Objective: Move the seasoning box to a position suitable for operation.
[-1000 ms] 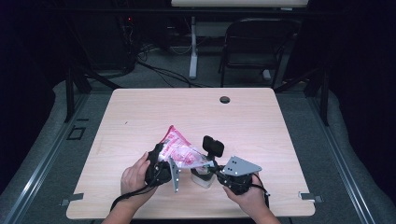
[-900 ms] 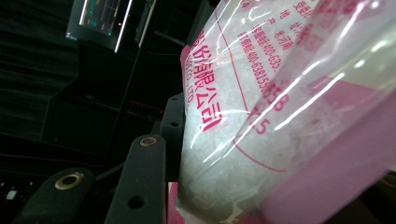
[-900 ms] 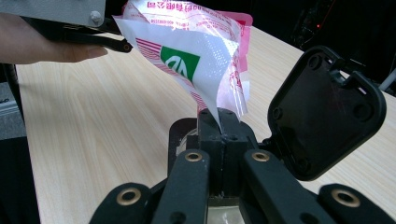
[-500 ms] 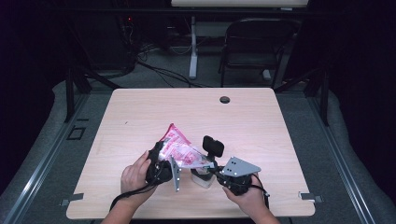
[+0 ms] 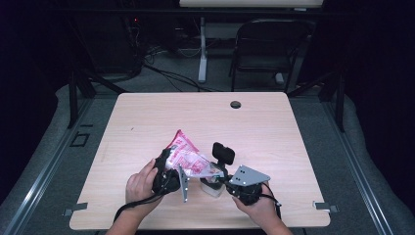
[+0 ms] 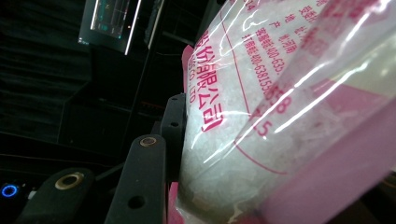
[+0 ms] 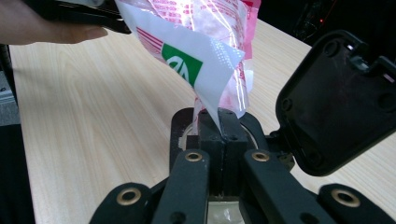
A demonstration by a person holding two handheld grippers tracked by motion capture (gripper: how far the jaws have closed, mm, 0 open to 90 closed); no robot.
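The bag (image 6: 261, 116) is glossy, crinkled clear plastic printed pink, and the table (image 5: 147, 122) is smooth, matt pale wood.

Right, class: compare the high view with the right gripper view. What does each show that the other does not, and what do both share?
High view alone: the whole wooden table, a round hole near its far edge, a chair beyond it, and both hands with their tongs.

Right gripper view alone: the right tongs up close, jaws shut on a corner of the bag, and a green mark on the bag's white part.

Both: the pink and clear plastic bag, held between the left tongs and the right.
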